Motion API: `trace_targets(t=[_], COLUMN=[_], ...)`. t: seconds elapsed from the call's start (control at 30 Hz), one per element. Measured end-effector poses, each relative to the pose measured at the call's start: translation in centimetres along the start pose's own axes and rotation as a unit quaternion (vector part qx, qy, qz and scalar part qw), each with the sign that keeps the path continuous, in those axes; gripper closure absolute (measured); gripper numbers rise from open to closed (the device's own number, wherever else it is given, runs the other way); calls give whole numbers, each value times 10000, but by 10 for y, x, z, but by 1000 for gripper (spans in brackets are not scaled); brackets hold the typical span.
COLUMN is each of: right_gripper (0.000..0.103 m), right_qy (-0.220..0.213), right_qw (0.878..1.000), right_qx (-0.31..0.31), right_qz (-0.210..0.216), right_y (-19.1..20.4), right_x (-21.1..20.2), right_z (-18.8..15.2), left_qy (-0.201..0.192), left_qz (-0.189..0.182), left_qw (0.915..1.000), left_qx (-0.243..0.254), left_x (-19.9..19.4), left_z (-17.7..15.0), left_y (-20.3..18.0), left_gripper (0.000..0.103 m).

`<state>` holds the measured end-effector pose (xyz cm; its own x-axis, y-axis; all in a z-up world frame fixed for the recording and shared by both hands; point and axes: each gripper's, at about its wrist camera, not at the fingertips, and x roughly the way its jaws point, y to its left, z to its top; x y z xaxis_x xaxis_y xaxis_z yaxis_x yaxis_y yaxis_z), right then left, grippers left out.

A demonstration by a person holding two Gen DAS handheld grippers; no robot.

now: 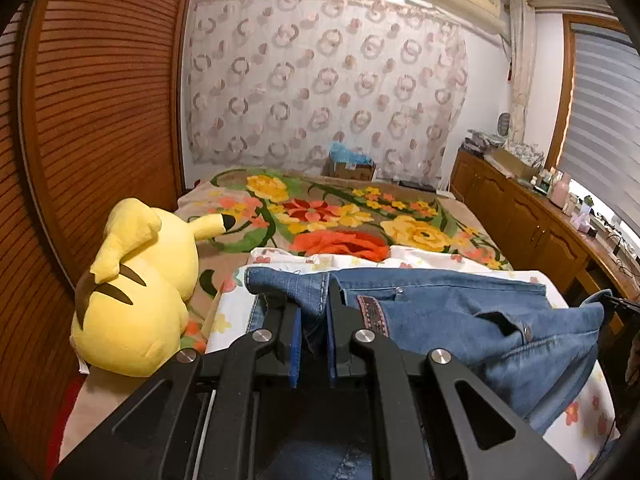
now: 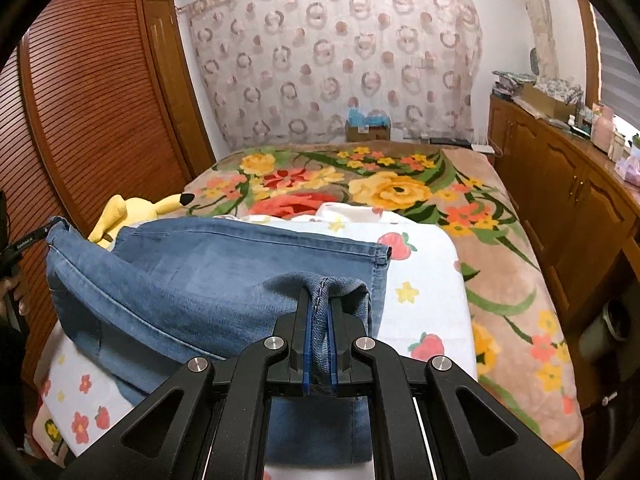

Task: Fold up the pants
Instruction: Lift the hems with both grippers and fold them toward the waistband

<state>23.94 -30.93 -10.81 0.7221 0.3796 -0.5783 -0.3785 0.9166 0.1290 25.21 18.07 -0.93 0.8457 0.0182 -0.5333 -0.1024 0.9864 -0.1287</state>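
Observation:
Blue denim pants (image 1: 460,320) (image 2: 192,280) lie across a white flowered sheet (image 2: 424,292) on the bed. My left gripper (image 1: 314,312) is shut on a hemmed edge of the denim, which bunches up between its blue pads. Near the waistband a belt loop and a rivet show to its right. My right gripper (image 2: 319,320) is shut on a stitched hem fold of the pants, lifted slightly off the sheet. The other gripper's black tip (image 2: 24,246) holds the far left corner of the denim in the right wrist view.
A yellow plush toy (image 1: 136,288) (image 2: 132,210) lies at the bed's left side by the wooden slatted wardrobe (image 1: 100,120). A floral blanket (image 2: 400,188) covers the bed beyond. Wooden cabinets (image 2: 568,208) with clutter line the right wall. A cardboard box (image 1: 352,168) stands by the curtain.

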Motion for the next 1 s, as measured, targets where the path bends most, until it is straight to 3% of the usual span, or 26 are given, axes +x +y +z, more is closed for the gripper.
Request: trace_targets(t=[0.6,0.9,1.0], right_gripper=[97,97,97], right_qy=[-58,353,435], right_qw=[9996,9989,9987], right_qx=[10,49,76], right_qz=[-276,-288,-247], right_y=[-3,2,2], right_x=[9,28,26], right_z=[24,17,21], left_qy=[-157,437,608], left_qz=[-13,270,373], left_qw=[9998,9985,9972], left_qx=[119,170,244], left_x=[57,92,93], left_z=[56,39,33], left_y=[-6,-7,-7], left_gripper=[92,91,81])
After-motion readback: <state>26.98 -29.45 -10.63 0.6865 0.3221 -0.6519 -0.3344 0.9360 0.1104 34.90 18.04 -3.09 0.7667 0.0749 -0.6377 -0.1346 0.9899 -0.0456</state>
